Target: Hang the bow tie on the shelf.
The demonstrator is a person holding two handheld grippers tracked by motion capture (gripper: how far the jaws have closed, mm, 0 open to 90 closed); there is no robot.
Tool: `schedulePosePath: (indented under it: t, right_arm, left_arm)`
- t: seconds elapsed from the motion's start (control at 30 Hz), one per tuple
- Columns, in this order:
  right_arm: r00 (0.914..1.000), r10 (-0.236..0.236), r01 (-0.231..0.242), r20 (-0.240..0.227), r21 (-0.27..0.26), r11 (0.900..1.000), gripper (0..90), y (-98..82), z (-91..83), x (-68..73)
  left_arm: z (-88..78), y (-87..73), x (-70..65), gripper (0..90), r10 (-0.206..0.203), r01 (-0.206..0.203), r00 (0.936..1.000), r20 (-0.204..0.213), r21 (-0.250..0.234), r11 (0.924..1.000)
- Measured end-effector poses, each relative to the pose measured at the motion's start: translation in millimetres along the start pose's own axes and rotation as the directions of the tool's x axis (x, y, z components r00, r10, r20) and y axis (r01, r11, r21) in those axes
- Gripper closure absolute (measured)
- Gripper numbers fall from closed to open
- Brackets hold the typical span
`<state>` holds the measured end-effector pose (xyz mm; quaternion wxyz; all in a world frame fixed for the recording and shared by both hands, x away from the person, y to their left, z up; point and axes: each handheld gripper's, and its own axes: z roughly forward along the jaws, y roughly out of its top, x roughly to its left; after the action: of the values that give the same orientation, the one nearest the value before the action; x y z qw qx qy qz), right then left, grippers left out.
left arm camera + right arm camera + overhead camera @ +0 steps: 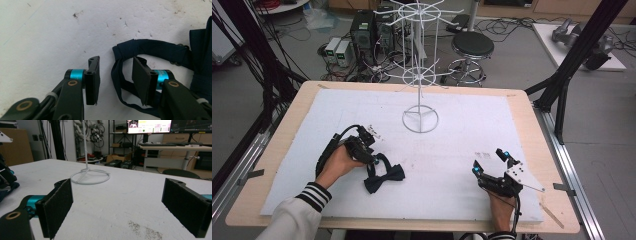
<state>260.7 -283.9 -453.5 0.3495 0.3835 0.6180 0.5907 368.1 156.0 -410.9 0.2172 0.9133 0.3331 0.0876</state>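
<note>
White foam board, scuffed, wooden table, cabled, perhaps lab, floor.

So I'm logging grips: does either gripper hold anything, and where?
Nothing held. The left gripper stands open astride the bow tie's strap; the right gripper is open.

I've got a wooden table under a white foam sheet. On the sheet, a white wire stand at twelve o'clock, a dark bow tie at eight.
</note>
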Motion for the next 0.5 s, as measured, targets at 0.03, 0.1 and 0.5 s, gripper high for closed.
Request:
schedulePosePath:
  t: [0.03,0.1,0.5]
  right_arm:
    - [1.0000,0.001,-0.001,0.001,-0.001,1.000,9.1,0.0,0.1,0.2]
    - [1.0000,0.000,0.000,0.000,0.000,1.000,9.1,0.0,0.0,0.0]
    - [1.0000,0.001,-0.001,0.001,-0.004,1.000,9.1,-0.2,0.0,0.0]
  left_arm:
    - [0.3,0.1,-0.2,60.0,0.003,-0.003,1.0000,0.001,0.003,1.0000]
    - [0.5,0.0,-1.0,62.9,0.012,-0.012,0.9999,-0.003,0.003,0.9999]
    - [2.2,-5.3,-6.7,87.0,0.082,-0.083,0.9966,-0.003,-0.016,0.9965]
